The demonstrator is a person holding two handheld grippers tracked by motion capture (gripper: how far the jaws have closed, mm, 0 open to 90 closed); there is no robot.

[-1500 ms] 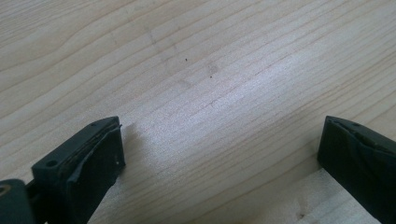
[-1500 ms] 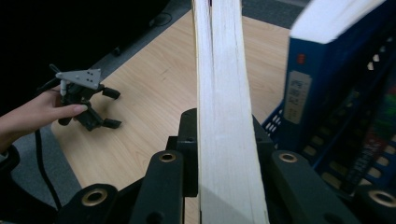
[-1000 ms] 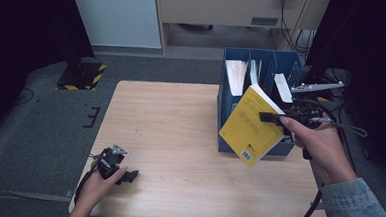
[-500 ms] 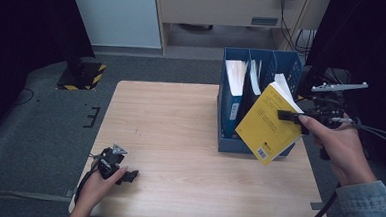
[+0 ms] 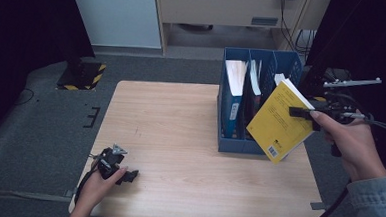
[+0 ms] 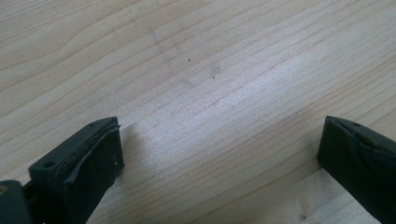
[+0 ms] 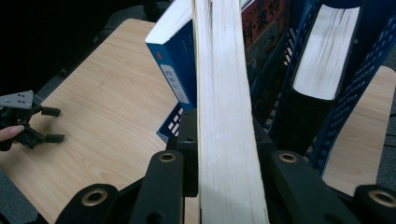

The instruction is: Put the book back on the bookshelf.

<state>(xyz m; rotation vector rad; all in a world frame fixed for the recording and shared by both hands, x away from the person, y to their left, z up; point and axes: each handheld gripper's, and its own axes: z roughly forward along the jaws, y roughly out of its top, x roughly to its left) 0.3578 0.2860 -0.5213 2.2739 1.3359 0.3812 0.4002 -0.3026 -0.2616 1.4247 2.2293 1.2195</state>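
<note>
Right gripper (image 5: 301,112) is clamping the yellow book (image 5: 279,124) by its upper right edge, holding it tilted in the air at the right end of the blue rack (image 5: 234,143), lower corner hanging in front of the rack's side. High view is giving the cover: matte yellow, barcode near the bottom corner. Right gripper view is giving the other side of it: the cream page block (image 7: 227,116) running straight up between the two black jaws, pads pressing on both faces, plus a blue paperback (image 7: 176,65) and a thick black-spined volume (image 7: 306,121) standing in the slots. Rack walls are perforated plastic. Left gripper (image 5: 127,175) is resting on the table (image 5: 170,122) near its front left corner, hand wrapped around it; left gripper view is showing its jaws spread wide with bare wood grain between them. Table is light laminate wood, rectangular. Around it, grey carpet (image 5: 39,130), a hazard-striped base (image 5: 82,76) at the back left, and a pale cabinet (image 5: 221,7) behind.
</note>
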